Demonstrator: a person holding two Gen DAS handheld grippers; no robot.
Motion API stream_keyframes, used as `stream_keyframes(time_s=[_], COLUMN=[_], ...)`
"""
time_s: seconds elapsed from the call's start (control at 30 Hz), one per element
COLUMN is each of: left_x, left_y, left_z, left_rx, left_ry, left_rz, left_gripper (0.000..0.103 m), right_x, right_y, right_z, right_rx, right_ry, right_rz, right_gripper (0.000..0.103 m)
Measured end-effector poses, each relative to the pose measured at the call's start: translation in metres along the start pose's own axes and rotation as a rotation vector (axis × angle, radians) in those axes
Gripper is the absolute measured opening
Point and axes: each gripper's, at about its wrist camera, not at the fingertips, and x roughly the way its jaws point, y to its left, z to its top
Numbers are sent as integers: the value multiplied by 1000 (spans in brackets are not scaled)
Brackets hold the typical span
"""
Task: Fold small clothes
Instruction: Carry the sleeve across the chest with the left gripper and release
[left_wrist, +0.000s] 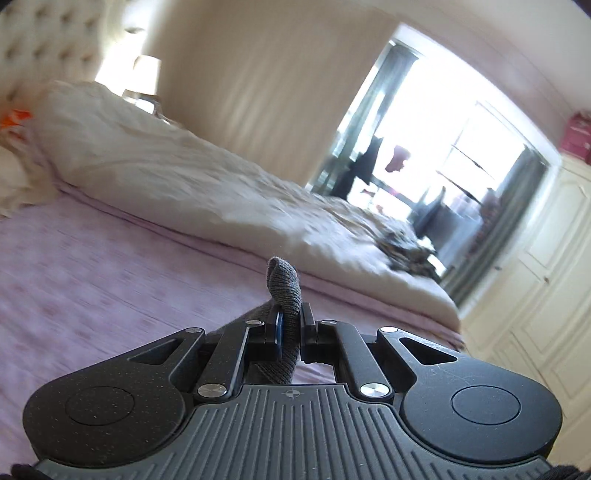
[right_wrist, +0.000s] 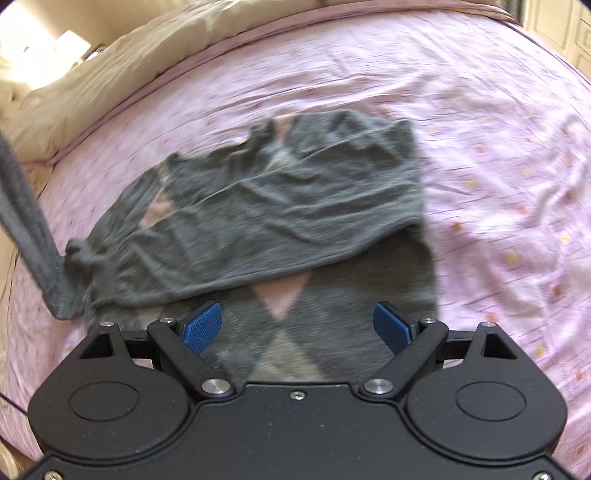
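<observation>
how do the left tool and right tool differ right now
The left tool is shut, pinching a grey knit sleeve between its fingers; the right tool is open and holds nothing. The left points across the bed toward a cream duvet; the right looks down at the grey argyle sweater. Both have blue pads.

no legible text, labels or numbers

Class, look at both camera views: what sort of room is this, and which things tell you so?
Most likely a bedroom: a bed with a pink sheet, a rumpled cream duvet, a tufted headboard and a bedside lamp.
</observation>
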Motion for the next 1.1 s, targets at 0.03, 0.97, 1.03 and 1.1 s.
stream_keyframes(time_s=[0.03, 0.97, 1.03, 1.1], left_x=[15, 97, 100, 105], left_y=[-9, 35, 59, 79], left_z=[-6, -127, -122, -121], left_rx=[5, 246, 228, 225], left_ry=[24, 441, 449, 465], left_rz=[-20, 247, 305, 355], left_gripper=[8, 57, 57, 57], right_x=[-1, 28, 35, 44], right_y=[-7, -45, -40, -37], right_z=[2, 60, 68, 75], right_rx=[9, 19, -2, -17], right_ry=[-3, -19, -11, 6], right_rz=[-2, -49, -56, -58], right_gripper=[90, 89, 85, 74])
